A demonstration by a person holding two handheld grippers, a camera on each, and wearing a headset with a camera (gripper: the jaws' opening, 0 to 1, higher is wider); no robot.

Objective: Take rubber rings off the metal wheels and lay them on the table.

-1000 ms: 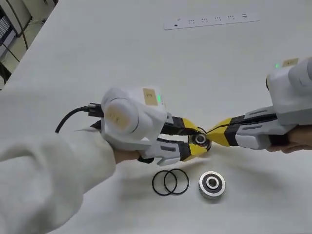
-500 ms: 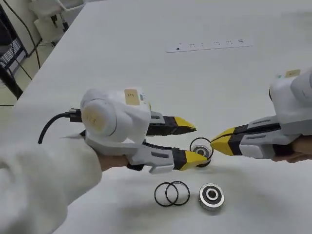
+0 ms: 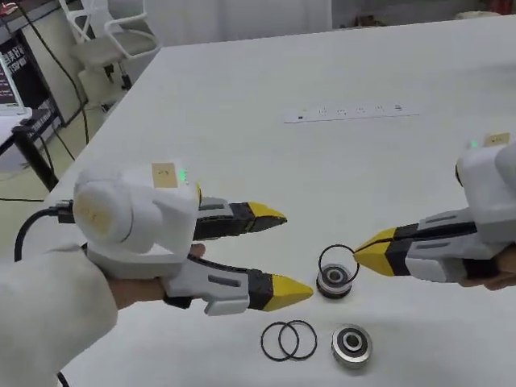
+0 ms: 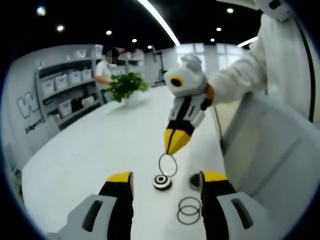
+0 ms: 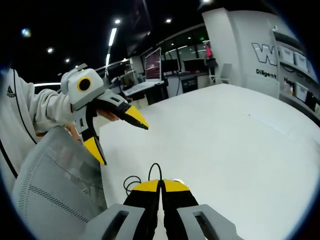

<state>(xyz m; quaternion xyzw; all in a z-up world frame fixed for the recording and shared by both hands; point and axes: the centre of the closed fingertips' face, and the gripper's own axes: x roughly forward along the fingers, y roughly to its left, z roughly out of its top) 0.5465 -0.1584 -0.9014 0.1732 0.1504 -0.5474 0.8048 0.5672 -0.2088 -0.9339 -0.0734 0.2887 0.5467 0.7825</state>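
Observation:
My right gripper [image 3: 360, 249] is shut on a thin black rubber ring [image 3: 322, 256], which hangs from its yellow tips with its lower edge close over a metal wheel [image 3: 334, 280] on the white table. In the left gripper view the same ring [image 4: 161, 161] dangles above that wheel [image 4: 161, 182]. My left gripper [image 3: 282, 253] is open and holds nothing, a short way left of the wheel. Nearer me, two loose rings [image 3: 288, 340] overlap on the table beside a second wheel [image 3: 351, 342]. In the right gripper view my shut tips [image 5: 161, 186] pinch the ring [image 5: 149, 172].
A white power strip [image 3: 351, 111] lies farther back on the table [image 3: 242, 121]. Office chairs [image 3: 105, 32] stand past the far left corner. A potted plant [image 4: 125, 85] sits at the table's far end in the left gripper view.
My left gripper let go of the wheel, opened and drew back to the left. The wheel now rests on the table, and the ring hangs from the right gripper.

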